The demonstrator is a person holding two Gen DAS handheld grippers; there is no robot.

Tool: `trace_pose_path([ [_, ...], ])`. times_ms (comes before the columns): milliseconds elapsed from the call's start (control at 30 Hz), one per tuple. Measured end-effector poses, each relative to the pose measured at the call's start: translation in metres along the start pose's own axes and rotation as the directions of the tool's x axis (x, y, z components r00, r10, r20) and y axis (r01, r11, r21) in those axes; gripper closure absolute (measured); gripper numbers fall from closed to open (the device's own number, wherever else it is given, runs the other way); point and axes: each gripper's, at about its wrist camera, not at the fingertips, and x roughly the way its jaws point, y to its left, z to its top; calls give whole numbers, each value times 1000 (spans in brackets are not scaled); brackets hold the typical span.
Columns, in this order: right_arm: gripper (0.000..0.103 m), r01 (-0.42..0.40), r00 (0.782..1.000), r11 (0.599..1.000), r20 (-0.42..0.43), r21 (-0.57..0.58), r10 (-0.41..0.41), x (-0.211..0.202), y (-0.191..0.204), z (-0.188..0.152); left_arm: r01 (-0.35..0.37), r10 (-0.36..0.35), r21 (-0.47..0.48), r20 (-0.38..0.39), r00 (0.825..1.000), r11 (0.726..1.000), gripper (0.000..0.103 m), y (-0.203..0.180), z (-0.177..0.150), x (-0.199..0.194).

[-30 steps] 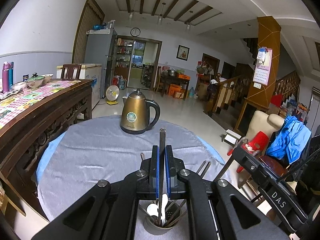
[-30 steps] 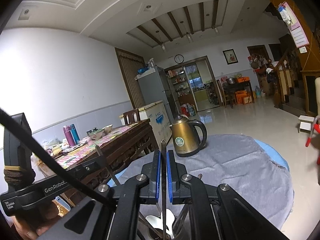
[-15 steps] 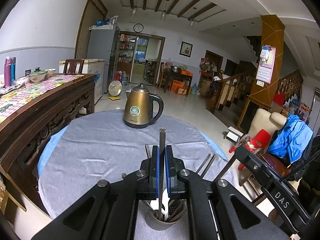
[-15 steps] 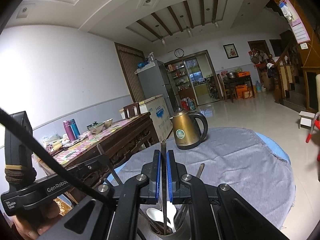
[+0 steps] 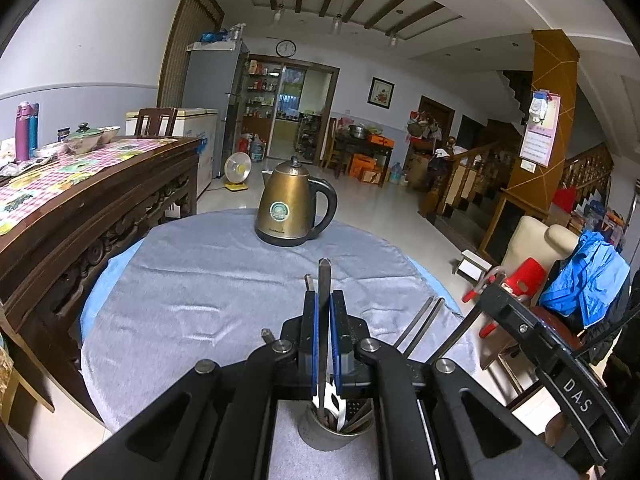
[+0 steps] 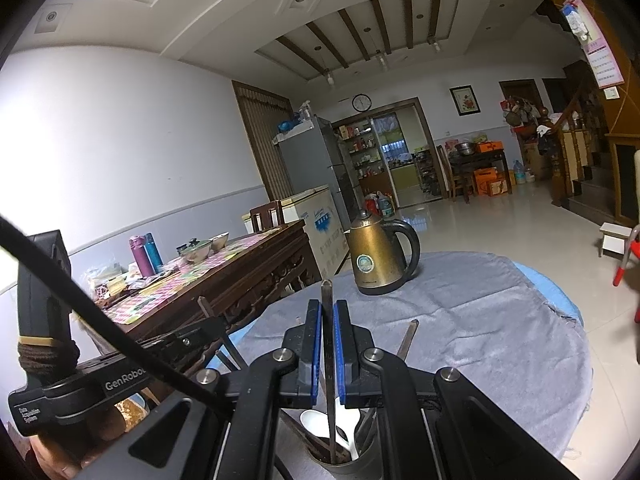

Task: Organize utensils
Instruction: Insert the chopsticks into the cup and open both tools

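A metal utensil holder stands on the grey tablecloth just under both grippers; it also shows in the right wrist view. It holds white spoons and several dark utensils. My left gripper is shut on an upright metal utensil handle whose lower end reaches into the holder. My right gripper is shut on another upright metal utensil handle, also reaching down into the holder. Chopstick-like handles lean out to the right.
A brass kettle stands at the far side of the round table. A dark wooden sideboard with bowls and bottles is on the left. Chairs with blue clothing stand right. The left gripper's body sits close left.
Both grippers have risen, each with its utensil still clamped. The holder now sits lower and further below the fingers, and more of the table shows.
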Motion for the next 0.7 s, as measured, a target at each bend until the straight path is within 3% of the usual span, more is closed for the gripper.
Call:
trace_pose_path([
  [700, 96, -1, 1000, 1000, -27, 2, 1, 6, 3, -3, -37, 35, -19, -55, 998, 999, 97, 16, -14, 1],
])
